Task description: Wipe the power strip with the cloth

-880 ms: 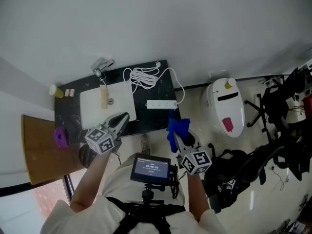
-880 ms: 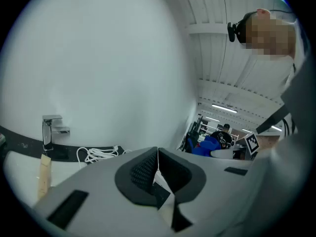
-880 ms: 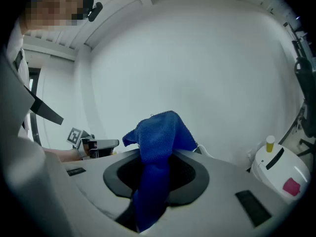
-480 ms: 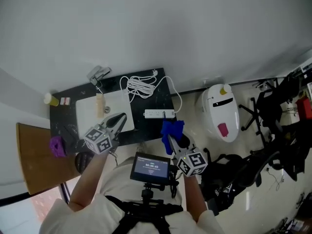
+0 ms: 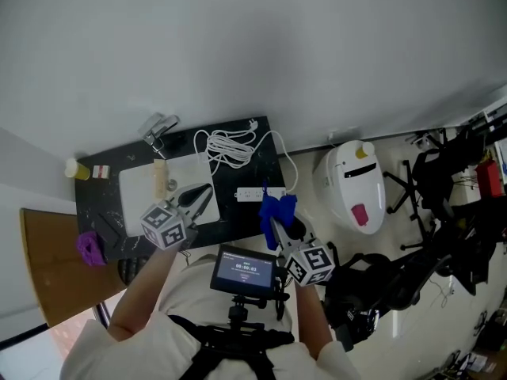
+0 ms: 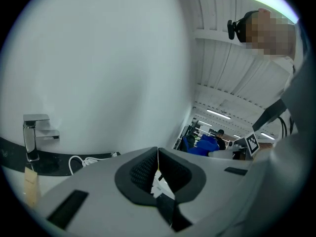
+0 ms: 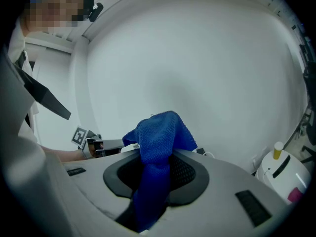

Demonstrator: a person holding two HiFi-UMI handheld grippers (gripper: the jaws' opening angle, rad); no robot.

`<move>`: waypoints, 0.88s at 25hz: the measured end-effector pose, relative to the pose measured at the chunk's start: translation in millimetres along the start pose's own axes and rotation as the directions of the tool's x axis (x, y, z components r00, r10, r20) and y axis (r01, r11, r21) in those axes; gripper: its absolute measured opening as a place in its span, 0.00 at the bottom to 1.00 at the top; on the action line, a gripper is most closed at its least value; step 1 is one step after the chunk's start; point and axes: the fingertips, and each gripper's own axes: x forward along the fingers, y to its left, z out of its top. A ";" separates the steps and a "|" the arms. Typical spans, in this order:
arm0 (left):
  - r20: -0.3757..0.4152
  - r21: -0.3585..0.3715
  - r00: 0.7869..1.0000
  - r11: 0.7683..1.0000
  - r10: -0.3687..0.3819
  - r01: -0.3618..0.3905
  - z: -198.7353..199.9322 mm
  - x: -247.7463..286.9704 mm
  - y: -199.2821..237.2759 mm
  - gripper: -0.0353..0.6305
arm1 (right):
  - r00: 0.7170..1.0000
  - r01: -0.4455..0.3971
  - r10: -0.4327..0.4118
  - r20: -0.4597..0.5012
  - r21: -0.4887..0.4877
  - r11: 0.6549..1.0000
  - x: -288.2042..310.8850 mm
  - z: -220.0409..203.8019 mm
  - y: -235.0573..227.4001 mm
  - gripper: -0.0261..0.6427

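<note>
The white power strip (image 5: 255, 193) lies on the black counter (image 5: 252, 215), and its white cord (image 5: 232, 143) is coiled behind it. My right gripper (image 5: 277, 214) is shut on the blue cloth (image 5: 279, 207), which hangs at the strip's right end, just over the counter's front edge. In the right gripper view the cloth (image 7: 159, 135) bunches up between the jaws of the right gripper (image 7: 158, 156) and hides what lies beyond. My left gripper (image 5: 200, 199) hovers over the front right corner of the white sink (image 5: 139, 182). Its jaws (image 6: 158, 150) are closed on nothing.
A chrome faucet (image 5: 159, 126) stands behind the sink, also seen in the left gripper view as the faucet (image 6: 34, 134). A yellow bottle (image 5: 72, 167) and a purple object (image 5: 90, 246) are at the left. A white bin (image 5: 352, 183) stands on the floor to the right.
The right gripper with the cloth has closed in on the power strip, from below its right end to right beside it. The left gripper stays over the sink's front edge.
</note>
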 end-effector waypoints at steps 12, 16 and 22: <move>-0.040 0.018 0.999 1.000 0.016 -0.016 -1.4 10.5 64.3 0.06 | 0.999 0.035 -0.035 -0.007 0.012 0.999 71.1 -1.3 -4.8 0.19; -0.042 -0.012 0.999 1.000 0.010 -0.010 -4.5 13.8 77.3 0.06 | 0.999 0.030 -0.030 -0.024 0.003 1.000 87.4 -5.4 -2.5 0.19; -0.080 0.005 0.997 1.000 -0.021 0.021 -13.3 28.2 76.9 0.06 | 0.998 0.021 -0.021 -0.066 -0.002 1.000 112.0 -17.1 -10.8 0.19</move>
